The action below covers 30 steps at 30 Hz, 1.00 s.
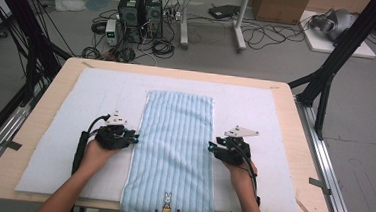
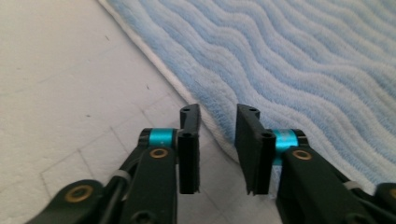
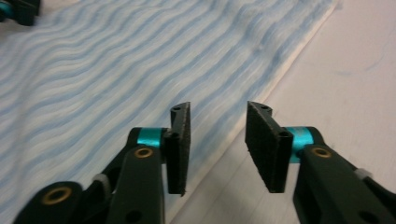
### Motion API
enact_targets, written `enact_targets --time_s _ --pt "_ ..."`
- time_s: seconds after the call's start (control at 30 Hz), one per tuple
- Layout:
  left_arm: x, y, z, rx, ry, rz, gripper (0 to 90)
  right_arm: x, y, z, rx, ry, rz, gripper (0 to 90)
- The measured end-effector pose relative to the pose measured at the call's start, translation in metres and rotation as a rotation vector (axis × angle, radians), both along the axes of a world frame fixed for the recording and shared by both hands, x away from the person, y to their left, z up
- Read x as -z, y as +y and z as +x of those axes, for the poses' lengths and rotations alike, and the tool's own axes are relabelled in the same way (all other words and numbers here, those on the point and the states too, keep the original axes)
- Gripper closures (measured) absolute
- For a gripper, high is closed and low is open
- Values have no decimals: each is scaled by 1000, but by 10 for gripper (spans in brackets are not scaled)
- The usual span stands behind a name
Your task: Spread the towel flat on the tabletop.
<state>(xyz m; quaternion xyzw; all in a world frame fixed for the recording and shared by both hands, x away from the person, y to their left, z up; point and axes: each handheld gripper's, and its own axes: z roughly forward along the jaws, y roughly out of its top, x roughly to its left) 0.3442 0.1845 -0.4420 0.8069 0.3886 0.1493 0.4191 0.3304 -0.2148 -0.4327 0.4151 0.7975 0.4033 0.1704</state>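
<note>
A light blue ribbed towel lies lengthwise on the white mat, with a small rabbit figure stitched near its front end. My left gripper rests at the towel's left edge, about halfway along. In the left gripper view the jaws stand apart, nothing pressed between them, and the towel's white hem runs just beyond the tips. My right gripper sits at the right edge, opposite the left. Its jaws are open above the hem of the towel.
The mat covers most of a wooden table. The towel's front end hangs slightly over the table's near edge. Beyond the table are computer towers, cables on the floor and black frame legs. The other gripper peeks into the right gripper view's top left.
</note>
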Motion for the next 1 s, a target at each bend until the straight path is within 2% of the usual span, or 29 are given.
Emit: enact_targets --time_s 0.1,0.2,0.23,0.33,0.37,0.4,0.43,0.5,0.57,0.6,0.67,0.73,0.8,0.83,0.87,0.93,1.0 --pt "-3 6 1 -9 -25 -48 647 4 9 13 -17 7 -33 710" --pt "-3 11 3 -16 -44 -82 636 12 18 23 -36 27 -124 780" --pt "-3 13 5 -20 -47 -89 630 11 18 25 -14 38 -130 784" --pt "-3 16 8 -18 -75 -103 599 7 20 28 42 22 -234 789" --pt "-4 16 9 -19 -87 -112 582 7 17 30 45 37 -196 764" --pt "-5 18 9 -16 -106 -140 576 7 13 31 31 45 -160 708" --pt "-5 19 10 -15 -127 -161 566 6 8 31 8 51 -88 689" --pt "-7 21 10 -13 -183 -185 492 0 2 26 15 4 -59 655" --pt "-9 23 10 -7 -208 -215 479 -7 -4 22 10 -25 -15 608" --pt "-10 24 10 -2 -211 -227 477 -11 -10 19 17 -52 -12 581" --pt "-12 25 10 -5 -215 -248 460 -14 -18 13 19 -72 1 499" --pt "-16 27 11 -25 -208 -257 365 -17 -31 8 46 -104 -9 427" --pt "-20 29 13 -49 -182 -270 225 -19 -43 5 74 -103 5 336" --pt "-21 31 13 -50 -176 -285 192 -19 -48 4 93 -106 3 304" --pt "-22 33 13 -44 -177 -301 187 -19 -53 4 106 -108 5 274" --pt "-23 36 13 -31 -187 -306 186 -18 -60 4 137 -116 -1 196" --pt "-23 39 14 -31 -182 -325 186 -19 -65 4 155 -111 15 162"
